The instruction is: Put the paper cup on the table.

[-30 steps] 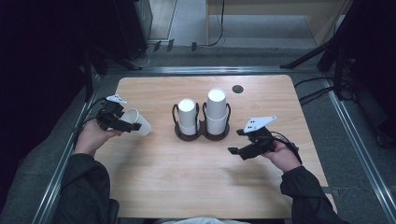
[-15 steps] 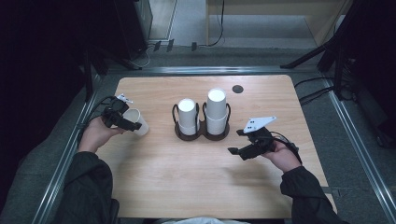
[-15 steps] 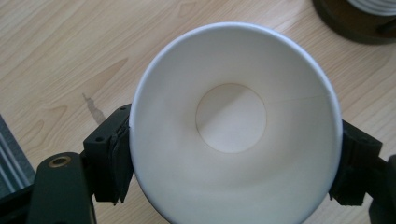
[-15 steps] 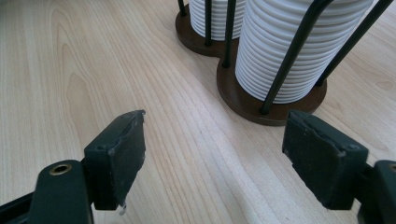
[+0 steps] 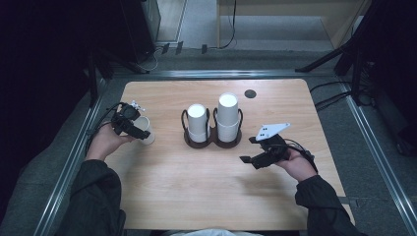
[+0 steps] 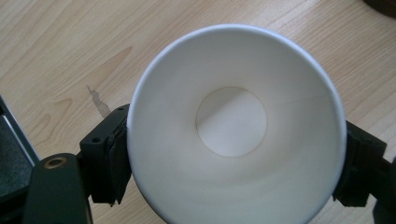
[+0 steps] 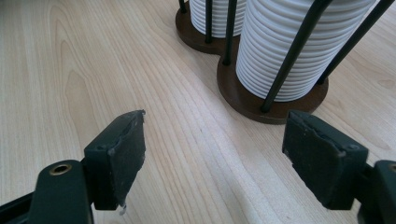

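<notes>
We hold a single paper cup (image 6: 236, 126) in our left tool (image 5: 129, 124), its jaws pinching the cup's wall from both sides just under the rim; in the left gripper view the mouth faces the camera and the cup looks empty. In the high view the cup (image 5: 143, 130) sits near the left edge of the bench (image 5: 196, 196), well apart from the rack (image 5: 212, 140) that carries two stacks of upturned cups (image 5: 227, 118) at mid-bench. Our right tool (image 5: 255, 150) hovers just right of the rack with its jaws spread wide and nothing between them. The main risk, as we judge it, is the thin wall: too hard a squeeze would buckle the rim into an oval, while too light a grip would let the cup slip or tilt out. So near the edge, a dropped cup could roll off the bench. If the right tool goes for a stack, its jaws could catch a rack wire (image 7: 292, 56) and drag the stand.
</notes>
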The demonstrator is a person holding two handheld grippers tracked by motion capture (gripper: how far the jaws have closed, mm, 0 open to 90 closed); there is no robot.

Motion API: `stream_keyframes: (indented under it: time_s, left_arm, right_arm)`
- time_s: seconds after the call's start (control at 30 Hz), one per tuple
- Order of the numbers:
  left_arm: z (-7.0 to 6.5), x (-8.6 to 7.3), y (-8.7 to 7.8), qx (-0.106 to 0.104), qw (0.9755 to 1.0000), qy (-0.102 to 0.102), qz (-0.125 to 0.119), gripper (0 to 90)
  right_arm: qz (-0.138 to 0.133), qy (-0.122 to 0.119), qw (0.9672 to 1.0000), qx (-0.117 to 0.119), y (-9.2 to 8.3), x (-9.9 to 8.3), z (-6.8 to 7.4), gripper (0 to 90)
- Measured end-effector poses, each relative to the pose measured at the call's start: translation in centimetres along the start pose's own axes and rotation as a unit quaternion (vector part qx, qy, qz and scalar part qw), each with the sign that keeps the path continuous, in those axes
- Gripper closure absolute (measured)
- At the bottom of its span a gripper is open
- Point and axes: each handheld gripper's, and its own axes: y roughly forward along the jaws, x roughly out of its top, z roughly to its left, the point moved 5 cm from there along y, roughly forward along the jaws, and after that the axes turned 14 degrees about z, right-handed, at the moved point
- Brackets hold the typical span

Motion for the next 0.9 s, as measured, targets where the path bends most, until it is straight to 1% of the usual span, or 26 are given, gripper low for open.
stream_keyframes:
  time_s: [0.1, 0.27, 0.33, 0.37, 0.5, 0.6, 0.67, 0.7, 0.77, 0.9]
  left_arm:
    - [-0.1, 0.0, 0.1, -0.002, 1.0000, 0.002, 0.001, 16.5]
    - [-0.2, 0.2, 0.3, -0.017, 0.9998, 0.001, 0.004, 14.0]
    - [-0.1, 0.3, 0.4, -0.015, 0.9999, -0.006, 0.005, 5.8]
    - [-0.1, 0.3, 0.4, -0.018, 0.9998, -0.006, 0.004, 4.2]
    - [-0.1, 0.3, 0.2, -0.027, 0.9996, -0.008, -0.004, 3.9]
    - [-0.1, 0.3, 0.1, -0.028, 0.9995, -0.010, -0.007, 2.5]
    - [0.0, 0.3, 0.0, -0.027, 0.9995, -0.016, -0.008, 0.0]
    - [0.0, 0.3, -0.1, -0.031, 0.9993, -0.019, -0.011, 0.0]
    - [0.0, 0.3, -0.5, -0.042, 0.9988, -0.017, -0.020, 0.0]
    - [0.0, 0.3, -1.1, -0.046, 0.9983, -0.020, -0.031, 0.0]
  right_arm:
    - [0.001, 0.000, 1.0000, 0.000, 0.0, 0.0, 0.0, 21.5]
    - [0.001, 0.000, 1.0000, 0.001, 0.0, 0.0, 0.0, 21.5]
    - [0.001, -0.001, 1.0000, 0.000, 0.0, 0.0, 0.0, 21.5]
    - [0.001, -0.001, 1.0000, 0.000, 0.0, 0.0, 0.0, 21.5]
    - [0.001, 0.000, 1.0000, 0.000, 0.0, 0.0, 0.0, 21.5]
    - [0.002, 0.000, 1.0000, 0.002, 0.0, 0.0, 0.1, 21.5]
    - [0.002, 0.000, 1.0000, 0.001, 0.0, 0.0, 0.1, 21.5]
    - [0.002, 0.000, 1.0000, 0.001, 0.0, 0.0, 0.1, 21.5]
    - [0.002, -0.001, 1.0000, 0.000, 0.0, 0.0, 0.0, 21.5]
    - [0.005, -0.001, 1.0000, 0.000, 0.1, -0.1, 0.0, 21.5]
